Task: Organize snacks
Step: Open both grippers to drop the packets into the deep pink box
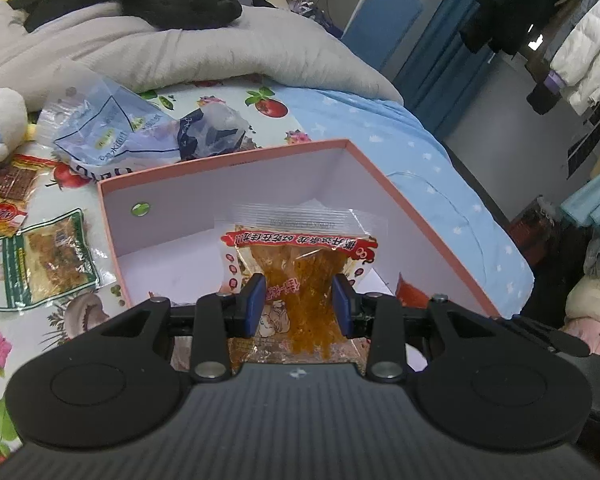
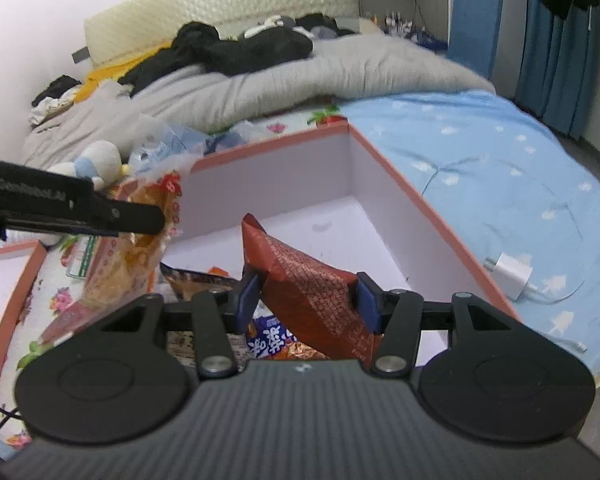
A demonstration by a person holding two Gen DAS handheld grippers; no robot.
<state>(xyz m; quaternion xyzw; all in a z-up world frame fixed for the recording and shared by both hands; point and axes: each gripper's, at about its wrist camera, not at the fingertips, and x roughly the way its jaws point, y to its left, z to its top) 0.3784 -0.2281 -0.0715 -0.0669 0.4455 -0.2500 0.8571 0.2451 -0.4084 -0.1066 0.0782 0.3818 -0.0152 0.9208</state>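
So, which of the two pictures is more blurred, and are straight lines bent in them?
Right wrist view: softer overall, the bed and pink box smeared. Left wrist view: sharper, print on the orange snack packet legible. Both: fisheye curves the box edges and the room bows toward the corners.

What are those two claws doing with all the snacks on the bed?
A person is tidying snacks into a big pink-edged cardboard box on the bed. The left claw is pinching a clear packet of orange shredded snack over the box. The right claw is holding a dark red foil snack bag above the box too, where a few packets already lie. More packets, like a green-edged packet, wait beside the box.
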